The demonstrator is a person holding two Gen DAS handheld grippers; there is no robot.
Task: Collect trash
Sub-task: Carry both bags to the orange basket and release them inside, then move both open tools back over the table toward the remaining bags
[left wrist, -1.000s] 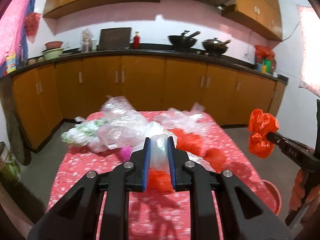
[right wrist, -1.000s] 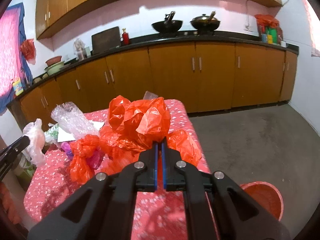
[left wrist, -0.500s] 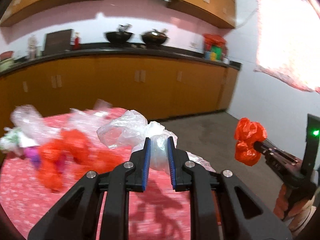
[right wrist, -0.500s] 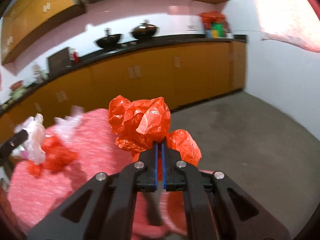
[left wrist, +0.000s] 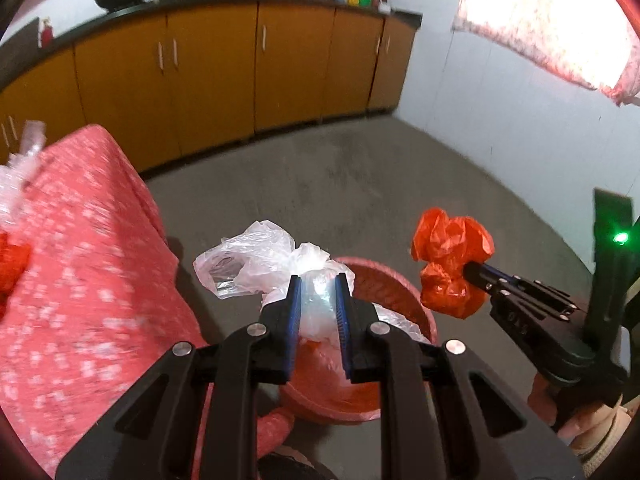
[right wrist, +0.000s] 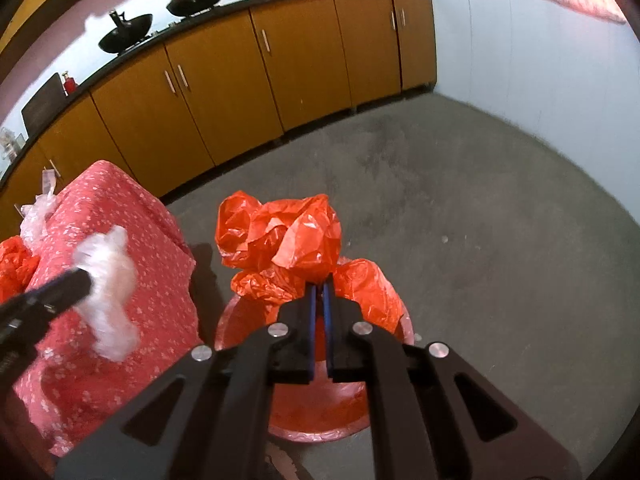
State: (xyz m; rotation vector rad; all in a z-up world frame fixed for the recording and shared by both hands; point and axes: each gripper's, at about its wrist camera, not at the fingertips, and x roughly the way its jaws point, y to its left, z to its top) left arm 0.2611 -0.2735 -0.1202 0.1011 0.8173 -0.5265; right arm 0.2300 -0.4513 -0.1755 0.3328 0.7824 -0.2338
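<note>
My left gripper [left wrist: 318,280] is shut on a crumpled clear plastic bag [left wrist: 256,260] and holds it over a red bin [left wrist: 394,284] on the floor. My right gripper [right wrist: 320,286] is shut on a crumpled orange plastic bag [right wrist: 280,236] and holds it above the same red bin [right wrist: 320,420]. The right gripper with the orange bag [left wrist: 450,264] also shows at the right of the left wrist view. The left gripper with the clear bag [right wrist: 108,280] shows at the left of the right wrist view.
A table with a red flowered cloth [left wrist: 80,280] stands left of the bin, with more orange bags [right wrist: 14,264] and clear plastic [left wrist: 24,160] on it. Orange cabinets [right wrist: 280,64] line the far wall. A grey concrete floor [right wrist: 480,220] spreads to the right.
Both grippers have swung right, away from the table, and tilted down over the red bin. Each still holds its bag.
</note>
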